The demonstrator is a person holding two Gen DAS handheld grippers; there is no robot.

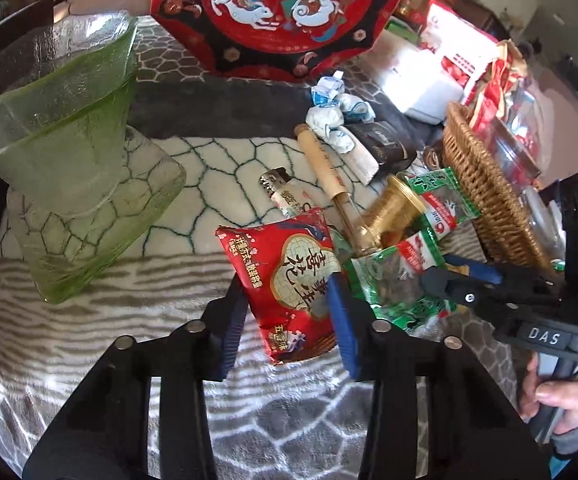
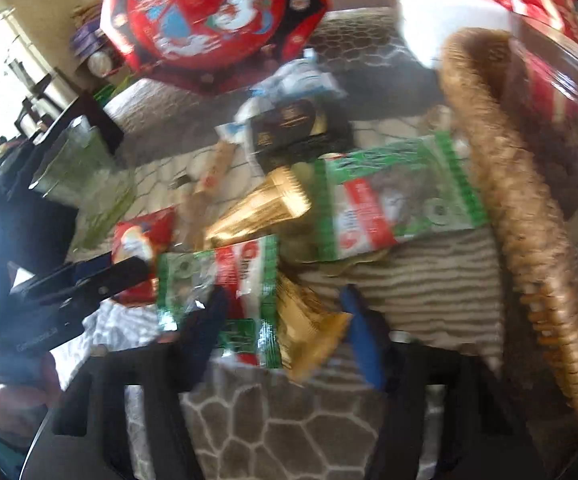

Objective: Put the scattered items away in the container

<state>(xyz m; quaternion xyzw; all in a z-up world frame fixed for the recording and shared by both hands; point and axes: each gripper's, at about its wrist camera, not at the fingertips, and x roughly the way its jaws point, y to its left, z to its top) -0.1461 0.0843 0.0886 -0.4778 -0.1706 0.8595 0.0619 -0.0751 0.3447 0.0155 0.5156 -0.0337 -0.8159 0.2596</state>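
Two blue fingers [image 1: 343,332] flanking red snack packet [image 1: 289,280], untouched

Left wrist view sharp, right blurred (motion), fisheye-curved edges

"DAS" on right gripper [image 1: 453,276]

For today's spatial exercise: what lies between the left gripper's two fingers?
In the left wrist view, the left gripper straddles a red snack packet lying on the patterned blanket; contact is unclear.
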